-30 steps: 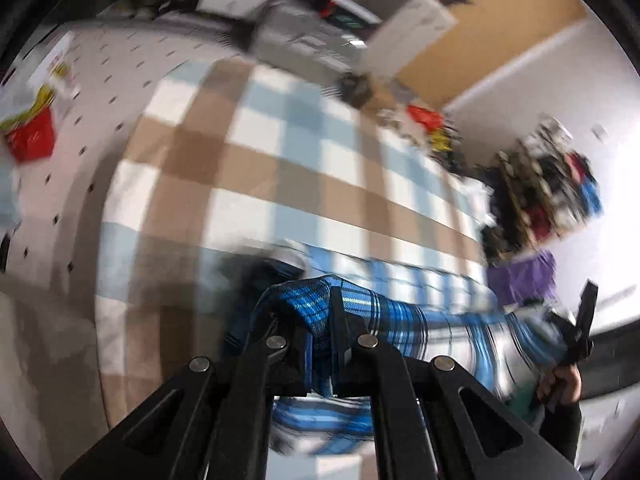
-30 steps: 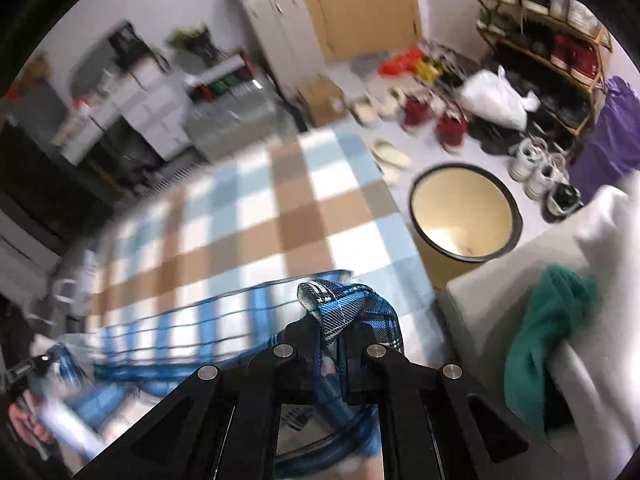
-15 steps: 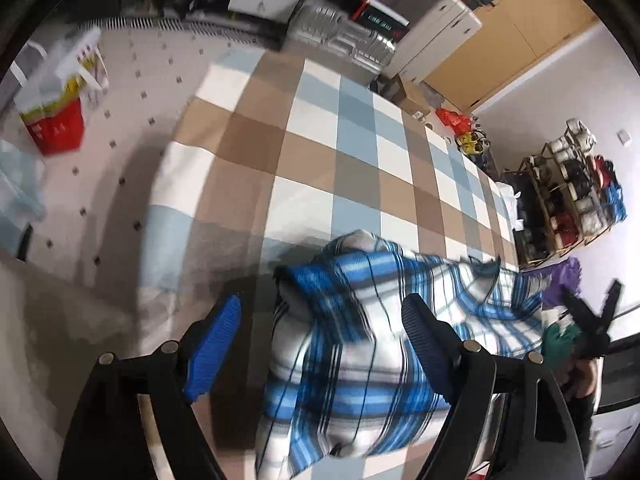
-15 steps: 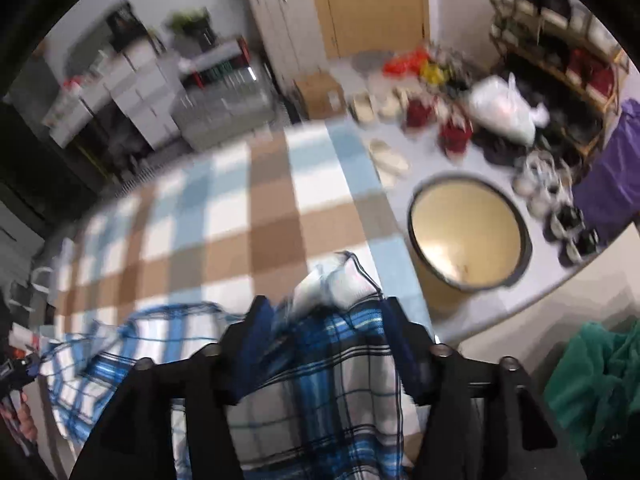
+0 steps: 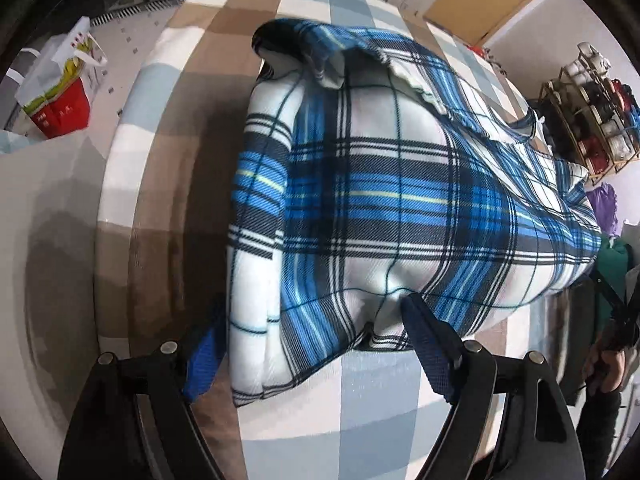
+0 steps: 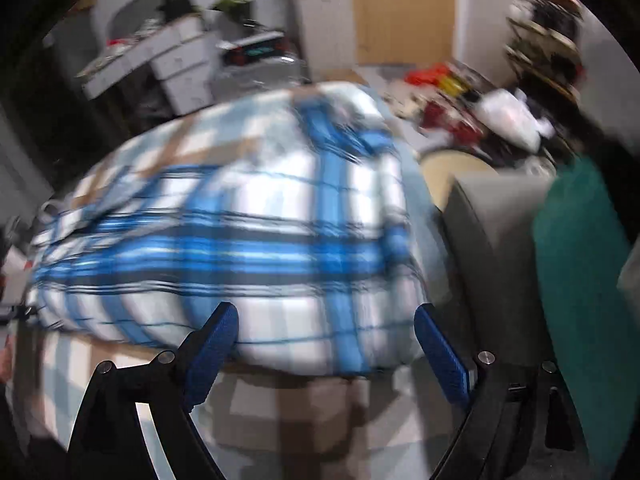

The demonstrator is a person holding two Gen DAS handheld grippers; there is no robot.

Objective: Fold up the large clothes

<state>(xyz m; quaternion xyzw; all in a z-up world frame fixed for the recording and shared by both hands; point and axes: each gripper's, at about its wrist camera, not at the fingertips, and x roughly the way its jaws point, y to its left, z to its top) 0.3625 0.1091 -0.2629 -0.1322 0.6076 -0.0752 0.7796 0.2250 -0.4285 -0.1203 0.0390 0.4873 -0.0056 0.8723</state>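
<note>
A blue, white and black plaid shirt (image 5: 392, 200) lies folded in a heap on the checked brown, blue and white tablecloth (image 5: 160, 160). My left gripper (image 5: 316, 344) is open at the shirt's near edge, its blue-padded fingers on either side of the cloth without holding it. In the right wrist view, which is blurred, the same shirt (image 6: 240, 232) lies just ahead of my right gripper (image 6: 324, 348), which is open and empty. The right gripper also shows at the far right of the left wrist view (image 5: 616, 320).
A red and white bag (image 5: 60, 92) stands on the floor to the left. A shoe rack (image 5: 592, 96) is at the far right. In the right wrist view a round bin (image 6: 452, 168), a grey seat (image 6: 500, 240) and a green garment (image 6: 580, 280) sit to the right.
Both grippers held the shirt's corners a second ago, then opened and let it drop onto the table. Both have since moved down closer to the shirt.
</note>
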